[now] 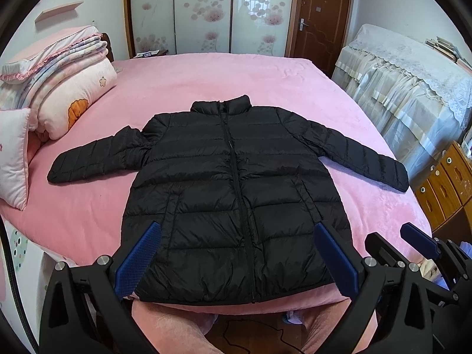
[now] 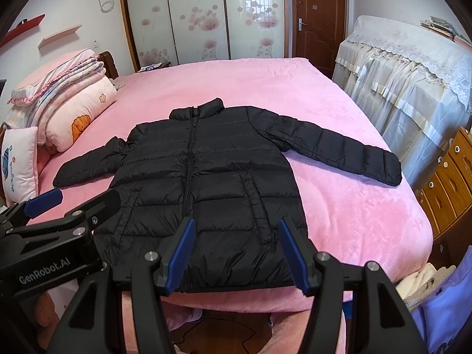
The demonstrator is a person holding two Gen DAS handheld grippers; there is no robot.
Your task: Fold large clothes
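Observation:
A black quilted puffer jacket [image 1: 230, 183] lies flat and zipped on the pink bed [image 1: 206, 73], collar away from me, both sleeves spread out to the sides. It also shows in the right wrist view [image 2: 206, 183]. My left gripper [image 1: 236, 259] is open and empty, held above the jacket's hem near the bed's front edge. My right gripper [image 2: 236, 256] is open and empty, over the hem's right part. The right gripper shows in the left wrist view [image 1: 413, 244], and the left gripper shows in the right wrist view [image 2: 73, 203].
Folded quilts and pillows [image 1: 59, 88] are stacked at the bed's left. A lace-covered piece of furniture [image 1: 407, 82] and a wooden drawer cabinet [image 1: 448, 183] stand to the right. Wardrobe doors [image 1: 203, 11] and a wooden door [image 1: 321, 14] are behind. Purple cloth [image 2: 442, 303] lies lower right.

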